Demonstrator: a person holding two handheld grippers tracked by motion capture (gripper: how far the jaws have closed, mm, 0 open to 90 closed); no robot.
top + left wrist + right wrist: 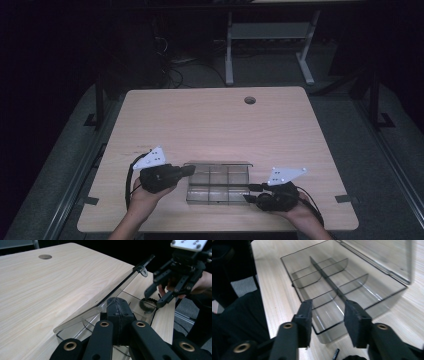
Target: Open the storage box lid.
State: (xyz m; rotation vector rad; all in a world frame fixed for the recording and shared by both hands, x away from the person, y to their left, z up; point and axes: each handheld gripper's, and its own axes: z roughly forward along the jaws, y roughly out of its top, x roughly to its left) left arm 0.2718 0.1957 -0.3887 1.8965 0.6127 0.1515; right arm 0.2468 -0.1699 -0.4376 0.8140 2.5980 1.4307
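Currently clear compartment box (pixel 218 183) sits at near table (pixel 210 120) edge btwn grippers: L gripper (pixel 117 315) clamped shut at its left end, R gripper (pixel 328 315) jaws approx half open, empty, over its right end.

Smoky clear box (pixel 218 184); pale woodgrain table (pixel 215 120); black grippers.

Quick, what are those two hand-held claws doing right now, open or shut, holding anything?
Left gripper: jaws shut, at the clear plastic compartment box; whether they pinch its lid cannot be told.
Right gripper: jaws open, holding nothing.
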